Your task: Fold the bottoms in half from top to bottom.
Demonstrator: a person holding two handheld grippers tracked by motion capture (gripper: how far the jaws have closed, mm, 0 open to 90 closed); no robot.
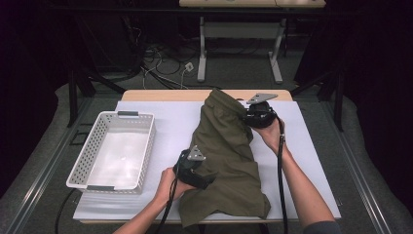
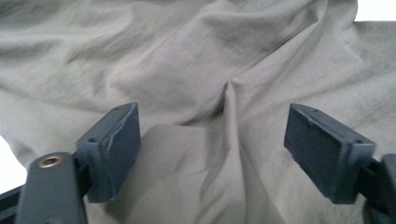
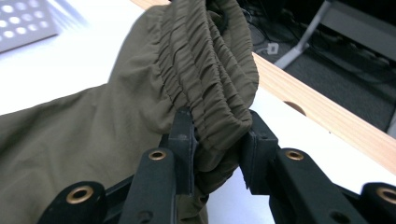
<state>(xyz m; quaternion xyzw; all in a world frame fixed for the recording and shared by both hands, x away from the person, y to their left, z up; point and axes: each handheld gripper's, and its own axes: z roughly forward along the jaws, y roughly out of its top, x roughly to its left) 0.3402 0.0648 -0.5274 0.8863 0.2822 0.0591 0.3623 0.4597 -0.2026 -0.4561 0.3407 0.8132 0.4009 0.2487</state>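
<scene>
Right gripper [image 3: 217, 154] clamped on olive shorts [image 1: 226, 146] waistband, lifted; left gripper [image 2: 212, 154] jaws apart over fabric, gripping nothing; shorts unfolded, white basket [image 1: 87, 146] unfilled; folding, stowing likely left

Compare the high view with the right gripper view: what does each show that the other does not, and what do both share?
High view alone: the whole white basket, the left gripper beside the olive garment, and both forearms. Right gripper view alone: the right gripper shut on the garment's gathered elastic waistband, seen close up. Both share the garment, the white mat and the wooden table edge.
</scene>
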